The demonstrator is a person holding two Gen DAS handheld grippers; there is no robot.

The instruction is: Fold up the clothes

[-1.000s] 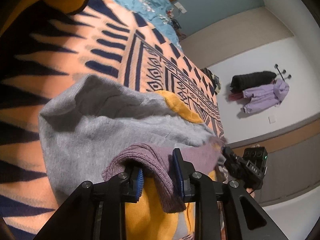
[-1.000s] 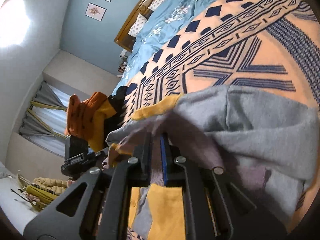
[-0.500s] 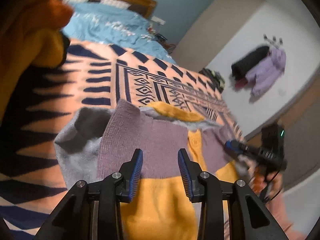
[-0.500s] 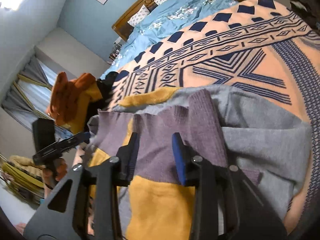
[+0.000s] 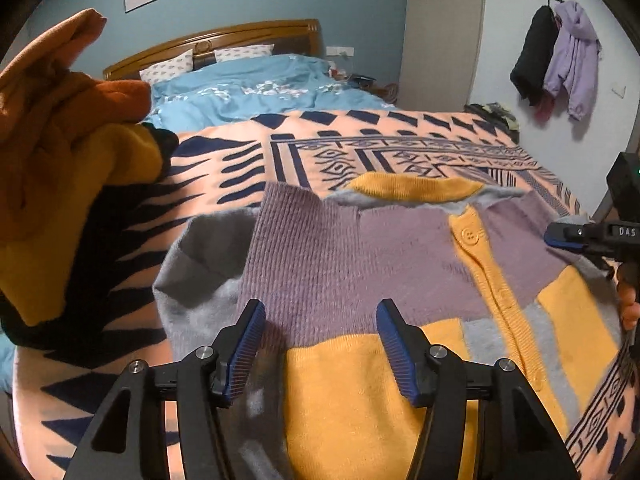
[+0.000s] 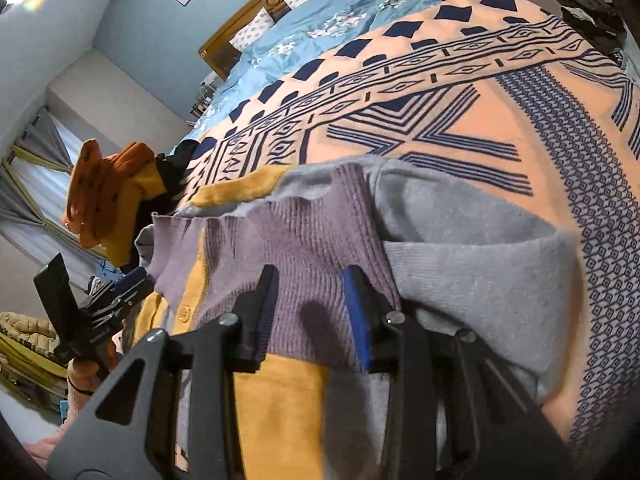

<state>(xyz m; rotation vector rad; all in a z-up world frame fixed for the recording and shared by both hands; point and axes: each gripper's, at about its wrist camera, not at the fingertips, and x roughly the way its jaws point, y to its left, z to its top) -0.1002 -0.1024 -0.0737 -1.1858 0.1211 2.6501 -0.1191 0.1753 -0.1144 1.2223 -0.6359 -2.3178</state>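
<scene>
Both tools released, nothing gripped. Left tool (image 5: pixel 320 344) has its jaws wide apart, hovering over the cardigan (image 5: pixel 400 272), which lies flat on the bed's patterned blanket (image 5: pixel 248 168). Straight ahead of the left tool: purple sleeve (image 5: pixel 304 248) folded in across the front of the cardigan; grey fabric bunched just left of the left finger. Yellow panel directly under and behind the jaws. Yellow button strip (image 5: pixel 480 256) runs ahead-right, yellow collar (image 5: pixel 416 186) at the far end.

Right tool (image 6: pixel 310 312) also spread, jaws over the other folded-in purple sleeve (image 6: pixel 304 248); whether the pads touch the knit, can't tell. Grey sleeve part (image 6: pixel 480 256) lies right of its right finger, draped toward the blanket edge. From the left view the right tool shows at the far right edge, with fingers of a hand (image 5: pixel 628 304) below it; from the right view the left tool sits low-left, held by a hand (image 6: pixel 82 372).

Pile of orange, yellow and black clothes (image 5: pixel 60 160) sits on the blanket well left of the left tool. Blue duvet (image 5: pixel 256 92) and wooden headboard (image 5: pixel 216 38) beyond. Jackets (image 5: pixel 560 56) hang on wall hooks far ahead-right.
</scene>
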